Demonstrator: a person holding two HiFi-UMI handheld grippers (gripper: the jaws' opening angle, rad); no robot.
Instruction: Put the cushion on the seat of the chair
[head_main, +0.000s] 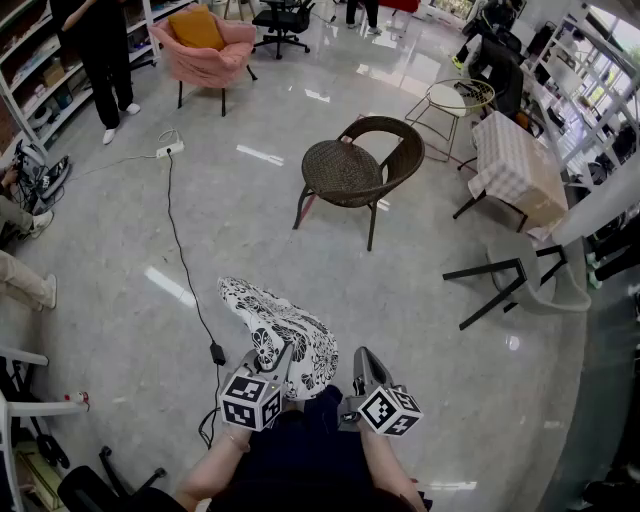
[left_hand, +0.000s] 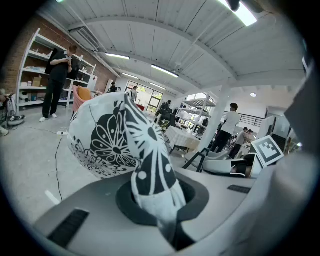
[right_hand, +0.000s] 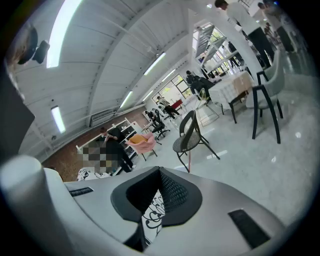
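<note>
The black-and-white patterned cushion hangs in front of me above the floor. My left gripper is shut on its near edge, and the fabric bulges out of the jaws in the left gripper view. My right gripper sits just right of the cushion. Its jaws stand closed, with a thin strip of the patterned fabric showing between them. The dark wicker chair stands farther ahead, its seat bare; it also shows in the right gripper view as the chair.
A black cable runs across the floor to a power strip on the left. A pink armchair stands at the back. To the right are a cloth-covered table, a grey chair and a wire side table. People stand at the left.
</note>
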